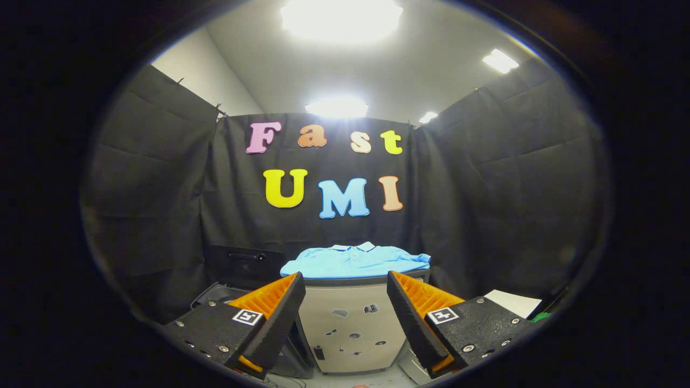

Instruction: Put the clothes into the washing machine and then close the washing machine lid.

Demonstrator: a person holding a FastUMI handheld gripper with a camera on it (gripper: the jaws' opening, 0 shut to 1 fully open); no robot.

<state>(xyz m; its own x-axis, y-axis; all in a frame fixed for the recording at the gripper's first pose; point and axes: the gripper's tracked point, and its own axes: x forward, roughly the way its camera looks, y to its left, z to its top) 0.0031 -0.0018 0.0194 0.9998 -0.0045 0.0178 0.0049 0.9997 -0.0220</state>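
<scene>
Nearest to us, the tool (346,293) shows its two fingers (280,318) spread wide apart, with nothing held between them; each finger carries a small square marker on its upper face. Through the gap between the fingers we see a light-coloured cabinet (350,328), its front bearing several small dark marks that we cannot identify. A blue polo shirt (356,261) lies folded flat on top of this cabinet, collar toward the far side, one sleeve draping over the right edge. The shirt sits just ahead of the fingertips and slightly above them, apart from both fingers. To the left of the cabinet, and a little farther back, we note a dark box-like appliance (245,264) with a raised dark panel; whether this is the washing machine we cannot tell. Below it, behind the left finger, lies a rounded grey surface (215,295) that is partly hidden. To the right, past the right finger, a white sheet (512,303) rests on a low surface, with a small green object (540,317) beside it, too small to name. Black cloth forms the far and side walls, and bright ceiling lamps (339,16) shine overhead.
</scene>
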